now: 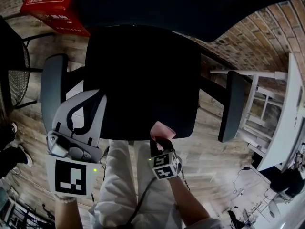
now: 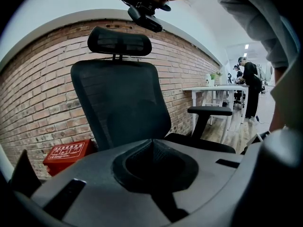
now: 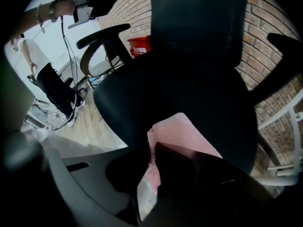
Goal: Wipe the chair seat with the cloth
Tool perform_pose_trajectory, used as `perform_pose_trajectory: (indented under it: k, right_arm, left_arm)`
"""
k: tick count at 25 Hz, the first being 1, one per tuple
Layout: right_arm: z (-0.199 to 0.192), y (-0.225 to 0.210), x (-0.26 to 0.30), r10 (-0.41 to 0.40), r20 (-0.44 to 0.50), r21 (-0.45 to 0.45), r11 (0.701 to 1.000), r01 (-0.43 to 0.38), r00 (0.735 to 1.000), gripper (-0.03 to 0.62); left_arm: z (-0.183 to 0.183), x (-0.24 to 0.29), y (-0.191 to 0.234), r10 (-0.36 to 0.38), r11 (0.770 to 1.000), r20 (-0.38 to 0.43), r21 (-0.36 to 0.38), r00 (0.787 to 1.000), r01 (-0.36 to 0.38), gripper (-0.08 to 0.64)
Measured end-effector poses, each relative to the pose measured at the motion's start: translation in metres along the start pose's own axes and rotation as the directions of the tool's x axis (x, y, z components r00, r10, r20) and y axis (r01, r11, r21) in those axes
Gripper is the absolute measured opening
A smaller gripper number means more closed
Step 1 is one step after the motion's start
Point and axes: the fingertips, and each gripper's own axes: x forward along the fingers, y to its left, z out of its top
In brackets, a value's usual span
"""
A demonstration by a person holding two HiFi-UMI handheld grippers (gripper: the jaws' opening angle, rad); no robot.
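The black office chair's seat (image 1: pixel 143 80) fills the middle of the head view, with its backrest at the top. A pink cloth (image 1: pixel 162 129) lies on the seat's front edge, and my right gripper (image 1: pixel 159 137) is shut on it. In the right gripper view the cloth (image 3: pixel 182 131) sticks out past the jaws onto the dark seat (image 3: pixel 142 98). My left gripper (image 1: pixel 97 99) hovers over the seat's left side near the grey armrest (image 1: pixel 52 89). It is shut and holds nothing; its closed tips (image 2: pixel 151 144) point at the backrest (image 2: pixel 123 103).
A red box (image 1: pixel 55 4) stands on the wooden floor by the brick wall behind the chair. The right armrest (image 1: pixel 232 104) juts out beside a white desk (image 1: pixel 286 118). A black mesh chair (image 1: pixel 16 75) is at left. People (image 2: pixel 250 86) stand far off by desks.
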Motion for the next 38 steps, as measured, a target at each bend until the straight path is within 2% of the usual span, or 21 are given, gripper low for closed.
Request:
perform_pose_trajectory:
  k: [6,14,16,19,23,28,34,38]
  right_arm:
    - [0.05,0.077,0.022,0.153,0.046,-0.118,0.982,-0.146,0.987,0.055]
    - [0.107,0.171,0.043,0.348,0.058,-0.274,0.907,-0.32,0.936,0.055]
    - [0.114,0.186,0.047,0.384,0.048,-0.293,0.888,-0.354,0.922,0.055]
    - [0.117,0.194,0.051,0.404,0.031,-0.294,0.878,-0.378,0.914,0.055]
    - [0.118,0.181,0.04,0.402,0.056,-0.278,0.885,-0.372,0.914,0.055]
    - [0.122,0.132,0.005,0.334,0.114,-0.226,0.926,-0.303,0.936,0.055]
    - [0.151,0.058,-0.076,0.216,0.221,-0.113,0.974,-0.195,0.951,0.055]
    - [0.187,0.016,-0.151,0.137,0.334,-0.051,0.991,-0.127,0.933,0.055]
  left_arm:
    - [-0.008,-0.004,0.011,0.017,0.999,0.003,-0.028,1.0,-0.017,0.018]
    - [-0.024,-0.006,0.02,0.025,0.998,0.005,-0.065,1.0,-0.025,0.018]
    - [-0.027,-0.007,0.02,0.026,0.997,0.0,-0.075,1.0,-0.026,0.018]
    - [-0.027,-0.006,0.02,0.02,0.997,0.005,-0.078,1.0,-0.019,0.018]
    - [-0.022,-0.005,0.02,0.02,0.997,0.02,-0.075,1.0,-0.018,0.018]
    - [-0.002,-0.008,0.017,0.016,0.998,0.026,-0.057,1.0,-0.014,0.018]
    - [0.063,-0.026,0.015,0.006,1.0,0.059,-0.027,0.998,-0.005,0.018]
    - [0.12,-0.049,0.011,0.013,1.0,0.09,-0.014,0.996,-0.012,0.018]
